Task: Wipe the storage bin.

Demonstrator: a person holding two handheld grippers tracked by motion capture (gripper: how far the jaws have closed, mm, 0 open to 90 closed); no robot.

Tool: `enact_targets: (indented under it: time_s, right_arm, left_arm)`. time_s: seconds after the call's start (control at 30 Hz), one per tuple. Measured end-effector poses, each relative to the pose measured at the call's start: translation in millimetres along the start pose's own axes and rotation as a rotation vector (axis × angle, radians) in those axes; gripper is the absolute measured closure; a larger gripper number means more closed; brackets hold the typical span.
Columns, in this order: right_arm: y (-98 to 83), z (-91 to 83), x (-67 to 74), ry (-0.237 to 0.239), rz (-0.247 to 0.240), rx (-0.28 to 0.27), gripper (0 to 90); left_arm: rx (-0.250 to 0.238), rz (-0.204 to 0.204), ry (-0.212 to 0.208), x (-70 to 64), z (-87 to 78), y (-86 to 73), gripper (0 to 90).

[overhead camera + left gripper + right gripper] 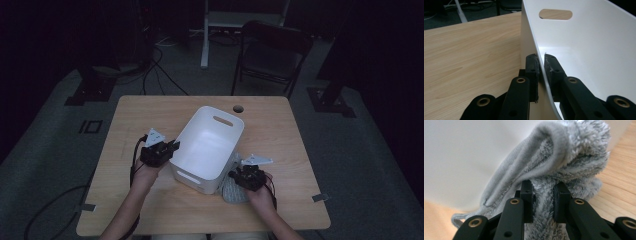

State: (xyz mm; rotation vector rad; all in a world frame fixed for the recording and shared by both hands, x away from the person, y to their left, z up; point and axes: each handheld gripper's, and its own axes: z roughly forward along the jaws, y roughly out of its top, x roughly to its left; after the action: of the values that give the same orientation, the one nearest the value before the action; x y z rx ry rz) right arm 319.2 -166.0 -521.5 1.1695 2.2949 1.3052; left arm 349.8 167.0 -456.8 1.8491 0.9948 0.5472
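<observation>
Dim room, wooden table [150,210], a black chair [272,50] beyond it. No writing is legible. Mid-table stands a white bin [210,145]; its inside looks bare. The left gripper [541,65] pinches the bin's side wall. Right of the bin, the right gripper [543,192] clamps a grey cloth [564,157].

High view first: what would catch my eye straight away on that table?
The white bin stands out, sitting empty in the middle of the wooden table. The left gripper is clamped on the bin's side wall, one jaw inside and one outside. At the bin's near right corner, the right gripper pinches a fluffy grey cloth that lies on the table against the bin.
</observation>
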Motion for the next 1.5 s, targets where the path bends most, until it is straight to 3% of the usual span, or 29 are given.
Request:
enact_targets:
  time_s: [0.1, 0.2, 0.3, 0.5, 0.67, 0.77, 0.87, 1.03, 1.17, 1.33, 1.5]
  right_arm:
    - [3.7, -21.6, 12.7, 0.073, -0.025, -0.092, 74.7]
    - [8.2, -40.7, 35.6, 0.067, -0.107, -0.184, 74.6]
    - [6.5, -36.5, 41.5, 0.040, -0.136, -0.170, 74.6]
    - [-0.4, -16.9, 27.3, 0.047, -0.073, -0.071, 74.6]
    - [-11.3, 8.3, 12.1, 0.039, -0.020, 0.068, 74.3]
    - [-10.0, 6.4, 12.0, 0.044, -0.020, 0.069, 74.6]
    - [-8.0, -6.1, 20.0, 0.085, -0.030, 0.016, 74.8]
    - [2.3, -36.1, 41.5, 0.160, -0.076, -0.121, 74.5]
    - [8.7, -49.5, 47.1, 0.195, -0.053, -0.216, 73.0]
    - [6.3, -45.2, 48.0, 0.151, -0.090, -0.212, 72.5]
    - [3.4, -38.4, 45.8, 0.114, -0.109, -0.160, 72.6]
  left_arm:
    - [0.000, -0.002, 0.002, -0.2, -0.1, -0.1, 82.4]
    - [0.003, -0.015, -0.005, -0.3, -0.1, -0.2, 82.7]
    - [0.003, -0.023, -0.014, -0.5, 0.0, -0.3, 82.9]
    - [-0.004, -0.019, -0.013, -0.7, 0.5, -0.7, 82.4]
    - [-0.004, -0.015, 0.008, -1.4, 0.7, -0.6, 82.3]
    - [-0.003, -0.016, 0.020, -1.9, 0.5, -0.6, 82.4]
    - [0.001, -0.005, 0.025, -2.8, 0.4, -0.2, 82.5]
    - [0.002, -0.008, 0.030, -3.1, 0.0, -0.6, 82.6]
    - [0.005, -0.003, 0.031, -3.7, 0.1, -0.7, 82.9]
    - [0.001, 0.008, 0.024, -5.9, 0.6, -0.6, 82.7]
    - [-0.001, 0.008, 0.018, -5.6, 0.7, -0.6, 82.7]
